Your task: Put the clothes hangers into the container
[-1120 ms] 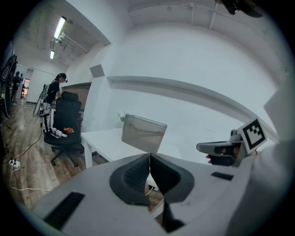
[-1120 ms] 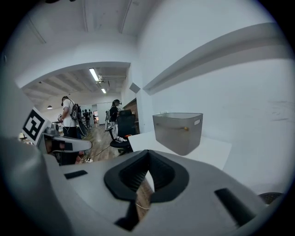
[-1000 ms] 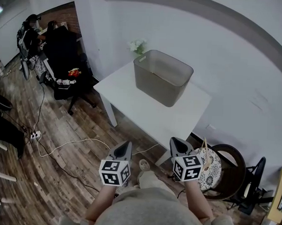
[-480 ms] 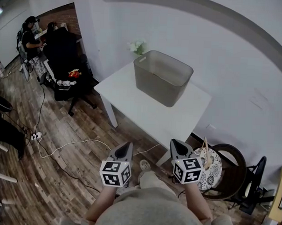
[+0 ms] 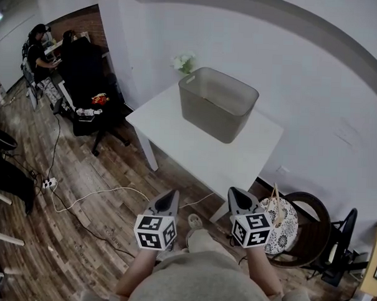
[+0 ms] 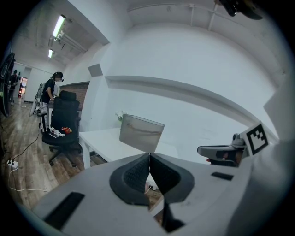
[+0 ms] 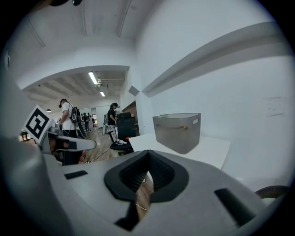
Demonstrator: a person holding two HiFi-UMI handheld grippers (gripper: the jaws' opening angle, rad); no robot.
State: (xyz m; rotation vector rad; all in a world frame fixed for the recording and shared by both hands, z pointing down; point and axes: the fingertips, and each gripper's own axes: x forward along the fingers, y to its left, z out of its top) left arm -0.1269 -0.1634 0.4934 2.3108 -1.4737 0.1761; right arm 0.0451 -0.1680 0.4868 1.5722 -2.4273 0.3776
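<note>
Progress: no hanger held. Left tool [image 5: 171,193] and right tool [image 5: 236,192] both closed, empty. Container [image 5: 219,101] on desk [image 5: 188,147] at 12 o'clock, well apart.

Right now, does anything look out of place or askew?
Nothing stands out. The container stands upright on the table. The left gripper and right gripper are shut and empty. A white cable trails across the floor.

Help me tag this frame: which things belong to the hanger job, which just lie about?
Job: container, table, left gripper and right gripper (both shut, empty), probable wooden hanger on cushioned chair.
Lying about: flowers, office chair, floor cable.
</note>
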